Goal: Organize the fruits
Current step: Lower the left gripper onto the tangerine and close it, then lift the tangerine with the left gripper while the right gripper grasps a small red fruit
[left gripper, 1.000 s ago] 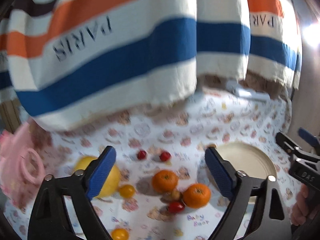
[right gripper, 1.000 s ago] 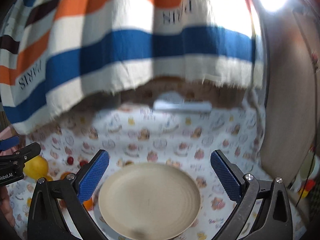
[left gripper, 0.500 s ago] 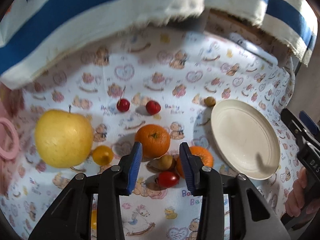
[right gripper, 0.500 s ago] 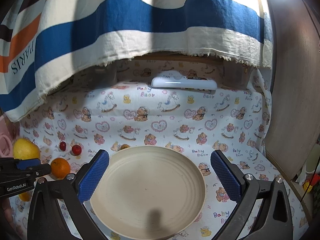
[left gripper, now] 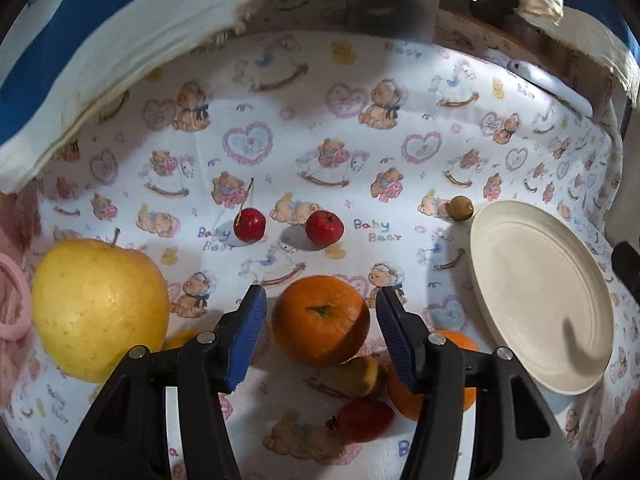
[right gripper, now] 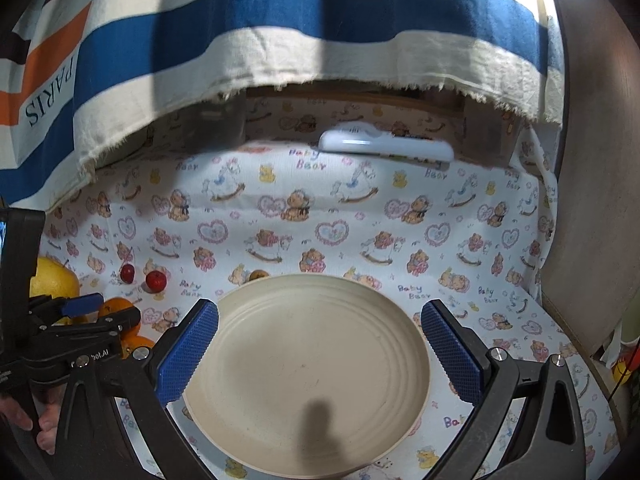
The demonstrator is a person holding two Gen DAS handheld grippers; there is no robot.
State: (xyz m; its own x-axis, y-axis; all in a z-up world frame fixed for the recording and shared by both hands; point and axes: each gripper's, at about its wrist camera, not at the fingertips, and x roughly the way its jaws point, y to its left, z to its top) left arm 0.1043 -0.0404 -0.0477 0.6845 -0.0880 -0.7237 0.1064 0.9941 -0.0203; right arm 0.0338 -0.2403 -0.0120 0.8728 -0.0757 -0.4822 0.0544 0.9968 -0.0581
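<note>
In the left wrist view my left gripper is open, its blue pads on either side of an orange with small gaps. A big yellow apple lies to its left. Two small red fruits lie beyond it. A second orange, a small brown fruit and a red tomato lie near the right finger. An empty cream plate sits to the right. In the right wrist view my right gripper is open and empty above the plate.
A small brown round fruit lies by the plate's far edge. A striped cloth hangs over the back of the table. A white remote-like device lies at the back. A pink object is at the far left.
My left gripper has come down and forward to the fruits; its jaws narrowed, then widened, and now straddle the orange. The right gripper has stayed open over the plate, a little closer.
</note>
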